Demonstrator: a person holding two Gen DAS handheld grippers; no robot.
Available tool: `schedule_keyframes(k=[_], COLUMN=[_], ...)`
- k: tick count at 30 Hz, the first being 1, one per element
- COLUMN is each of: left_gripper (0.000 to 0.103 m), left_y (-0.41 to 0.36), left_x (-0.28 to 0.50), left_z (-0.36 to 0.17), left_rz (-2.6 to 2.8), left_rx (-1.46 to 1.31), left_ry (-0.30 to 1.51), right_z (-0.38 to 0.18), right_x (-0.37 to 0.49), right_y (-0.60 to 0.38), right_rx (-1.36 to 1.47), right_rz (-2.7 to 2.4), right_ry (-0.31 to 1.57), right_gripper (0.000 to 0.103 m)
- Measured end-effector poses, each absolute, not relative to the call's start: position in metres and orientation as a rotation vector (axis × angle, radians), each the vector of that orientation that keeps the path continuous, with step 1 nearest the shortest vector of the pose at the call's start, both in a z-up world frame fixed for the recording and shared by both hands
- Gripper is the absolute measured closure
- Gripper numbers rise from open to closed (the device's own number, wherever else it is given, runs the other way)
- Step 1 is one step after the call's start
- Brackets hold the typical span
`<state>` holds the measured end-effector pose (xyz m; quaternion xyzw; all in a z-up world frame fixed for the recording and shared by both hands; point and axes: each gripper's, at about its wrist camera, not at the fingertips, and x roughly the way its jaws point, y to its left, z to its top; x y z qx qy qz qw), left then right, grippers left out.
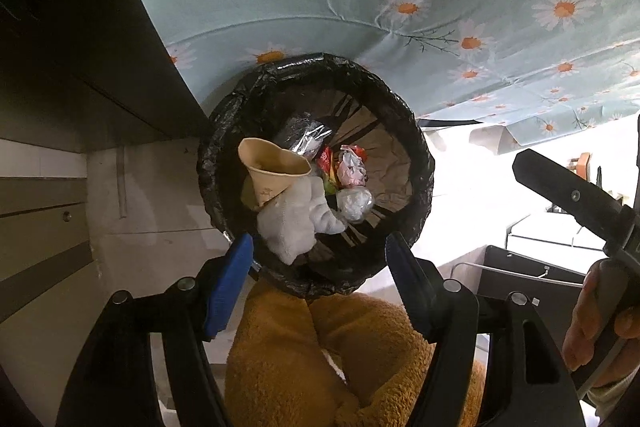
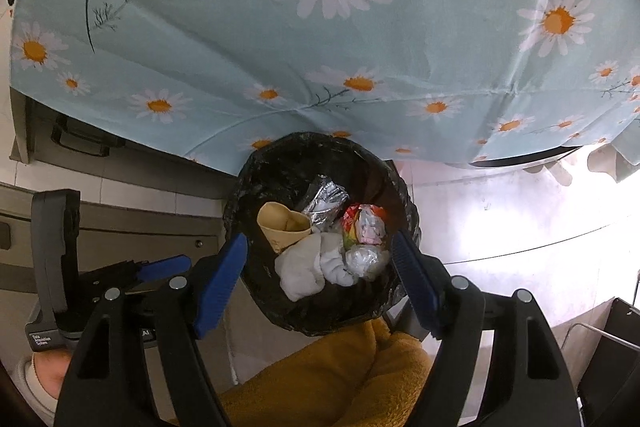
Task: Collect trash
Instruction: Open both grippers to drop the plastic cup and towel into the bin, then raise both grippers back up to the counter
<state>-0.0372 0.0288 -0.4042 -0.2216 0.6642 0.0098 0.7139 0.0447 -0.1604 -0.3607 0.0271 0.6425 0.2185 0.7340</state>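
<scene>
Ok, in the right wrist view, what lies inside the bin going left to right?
Paper cone → foil wrapper → red and white wrapper, all inside the black-lined bin. The white cloth and the clear crumpled ball lie nearer, overlapping that order.

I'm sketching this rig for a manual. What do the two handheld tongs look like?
Both the left tongs and right tongs have black plastic arms, silver round bolts and flat blue finger pads. A grey handle carries a white-lettered label.
</scene>
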Motion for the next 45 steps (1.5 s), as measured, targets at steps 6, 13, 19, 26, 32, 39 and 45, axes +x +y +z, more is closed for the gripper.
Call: schedule_keyframes(k=[6,13,19,26,32,39,45], left_gripper=[0.036,0.036,0.036,0.036,0.025,0.015,0.008], left_y=[0.039,0.050,0.058,0.068,0.071,0.075,0.076], left_x=[-0.039,-0.040,-0.040,-0.039,-0.036,-0.033,-0.023], left_z=[-0.387,-0.362,-0.329,-0.294,-0.272,-0.217,-0.168], left_rz=[0.026,0.002,-0.025,-0.059,-0.099,-0.096,-0.070], left_rx=[-0.481,-0.475,-0.473,-0.474,-0.478,-0.443,-0.410], left_ry=[1.451,1.431,1.358,1.301,1.266,1.145,1.040], right_z=[-0.349,-0.330,-0.317,-0.304,-0.269,-0.200,-0.144], right_x=[0.042,0.036,0.027,0.021,0.027,0.040,0.067], right_y=[-0.160,-0.162,-0.171,-0.184,-0.193,-0.192,-0.190], right_rx=[0.051,0.032,0.032,0.034,0.071,0.050,0.012], right_rz=[0.469,0.432,0.395,0.365,0.354,0.406,0.444], right_ry=[1.399,1.373,1.364,1.337,1.262,1.092,0.947], right_gripper=[0.028,0.023,0.017,0.006,0.005,0.005,0.005])
